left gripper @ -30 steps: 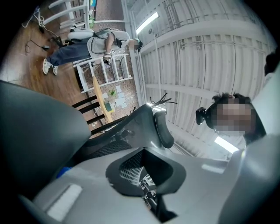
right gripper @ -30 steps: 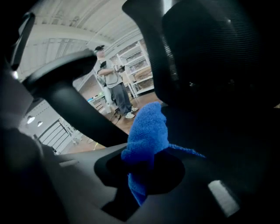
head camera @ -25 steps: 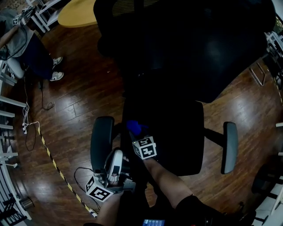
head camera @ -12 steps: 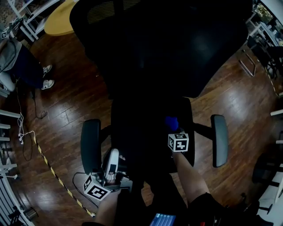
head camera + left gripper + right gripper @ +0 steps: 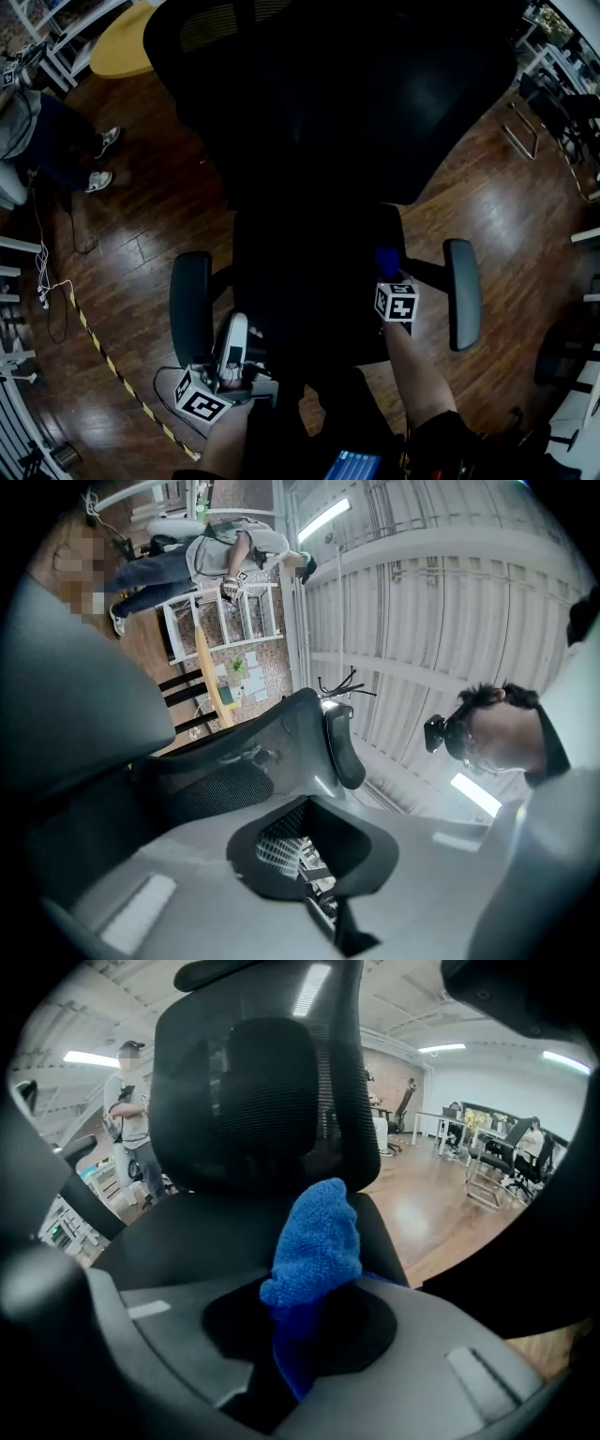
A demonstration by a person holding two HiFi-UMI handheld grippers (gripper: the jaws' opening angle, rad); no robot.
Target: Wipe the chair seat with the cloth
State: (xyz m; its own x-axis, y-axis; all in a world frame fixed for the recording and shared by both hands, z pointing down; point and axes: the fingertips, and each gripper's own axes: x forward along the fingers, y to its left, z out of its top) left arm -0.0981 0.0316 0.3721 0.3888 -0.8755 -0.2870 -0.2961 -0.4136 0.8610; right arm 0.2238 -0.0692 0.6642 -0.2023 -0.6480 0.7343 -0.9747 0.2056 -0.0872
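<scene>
Cloth (image 5: 314, 1241) was judged soft, light, floppy lol; a bunched fold was pinched in the right tool (image 5: 387, 274), while the left tool (image 5: 234, 330) was closed on nothing.

Three cameras around one office chair (image 5: 319, 141).
The head view looked steeply down from above the seat's front onto the chair and wooden floor (image 5: 141, 244). The right gripper view lay low over the seat (image 5: 216, 1232), facing the backrest (image 5: 253, 1091), with the cloth (image 5: 314, 1241) close before it. The left gripper view tilted up past that backrest to the ceiling (image 5: 422, 602).
</scene>
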